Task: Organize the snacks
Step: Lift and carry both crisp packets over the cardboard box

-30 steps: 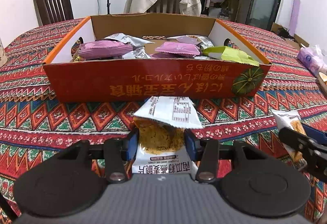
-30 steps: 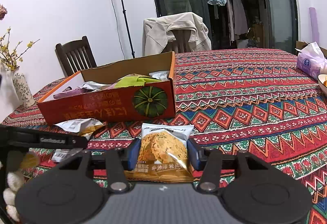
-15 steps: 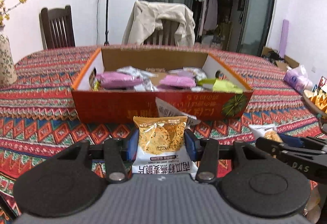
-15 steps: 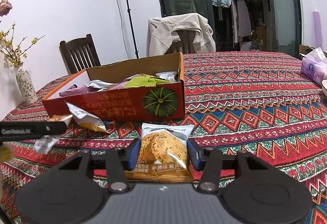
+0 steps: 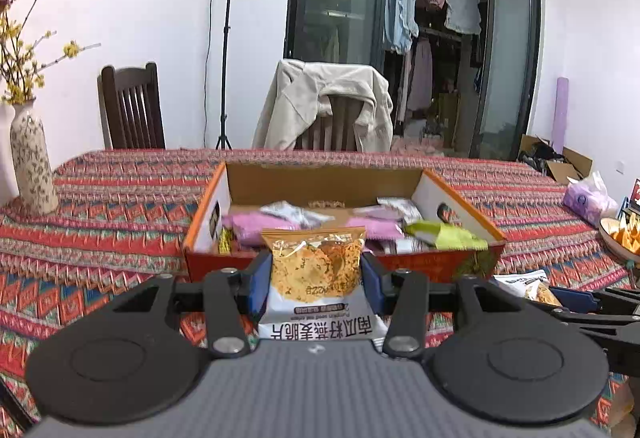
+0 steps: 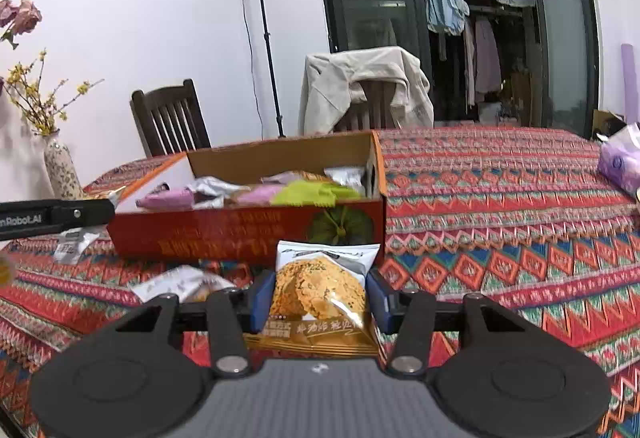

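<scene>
Patterned red cloth over the tabletop [image 5: 120,198], with an open orange cardboard box [image 5: 460,198] in the middle, already part-filled with pink, silver and green packets. Beyond it, two chairs, a lamp stand and a vase [image 5: 32,166] at the left edge.

Left gripper [image 5: 317,280] clenched on an oat-crisp packet [image 5: 316,270], blue pads pressing its two long sides, top seam poking up in front of the box's near wall. Right gripper [image 6: 318,298] likewise clamped on a second crisp packet [image 6: 320,290], held just short of the box's near right corner, below the rim. One more loose packet [image 6: 184,284] lying flat on the cloth just left of the right gripper; another small one [image 6: 72,242] near the box's left end.

Likely very light, air-puffed film: slick, crinkly, yielding under the pads, with brittle crisps inside. Best pinched across the sides at mid-height as now, firmly enough not to slip, gently enough not to crush. Probably next: up over the near wall and into a gap among the packets.
</scene>
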A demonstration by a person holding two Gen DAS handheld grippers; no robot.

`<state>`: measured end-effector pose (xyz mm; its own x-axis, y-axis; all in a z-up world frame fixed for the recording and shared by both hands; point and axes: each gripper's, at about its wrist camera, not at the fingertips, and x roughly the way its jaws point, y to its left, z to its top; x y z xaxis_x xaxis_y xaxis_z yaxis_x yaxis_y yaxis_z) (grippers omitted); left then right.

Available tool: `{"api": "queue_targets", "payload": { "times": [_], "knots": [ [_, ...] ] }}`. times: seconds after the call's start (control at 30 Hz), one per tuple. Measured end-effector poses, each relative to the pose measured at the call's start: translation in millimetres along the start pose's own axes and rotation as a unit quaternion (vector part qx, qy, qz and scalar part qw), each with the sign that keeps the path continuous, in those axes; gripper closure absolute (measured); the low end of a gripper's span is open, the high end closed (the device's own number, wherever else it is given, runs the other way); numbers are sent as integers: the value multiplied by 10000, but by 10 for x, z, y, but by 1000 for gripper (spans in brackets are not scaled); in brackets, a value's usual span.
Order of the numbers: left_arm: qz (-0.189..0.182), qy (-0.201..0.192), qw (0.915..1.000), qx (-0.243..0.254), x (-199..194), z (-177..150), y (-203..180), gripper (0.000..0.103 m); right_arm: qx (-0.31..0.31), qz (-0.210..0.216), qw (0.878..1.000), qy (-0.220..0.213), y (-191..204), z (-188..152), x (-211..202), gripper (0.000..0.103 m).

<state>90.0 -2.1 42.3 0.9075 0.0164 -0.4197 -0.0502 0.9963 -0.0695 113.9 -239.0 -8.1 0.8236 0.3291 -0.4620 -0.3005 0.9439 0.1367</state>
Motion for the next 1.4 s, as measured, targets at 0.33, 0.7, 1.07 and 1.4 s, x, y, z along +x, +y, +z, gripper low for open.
{"api": "queue_targets", "payload": {
  "times": [0.33,0.7,1.07,1.4],
  "knots": [
    [127,-267,9993,-247,260,409,44,55,-137,74,9975,-686,159,530,69,54],
    [173,-441,9981,-393,561,798,31,55,-83,84,9968,-791,242,1024,515,54],
    [502,-274,9970,-518,1198,763,203,55,-136,55,9989,-449,285,1014,1264,54],
    [586,-34,9976,-353,1432,575,234,55,-55,102,9998,-145,184,860,1509,54]
  ]
}}
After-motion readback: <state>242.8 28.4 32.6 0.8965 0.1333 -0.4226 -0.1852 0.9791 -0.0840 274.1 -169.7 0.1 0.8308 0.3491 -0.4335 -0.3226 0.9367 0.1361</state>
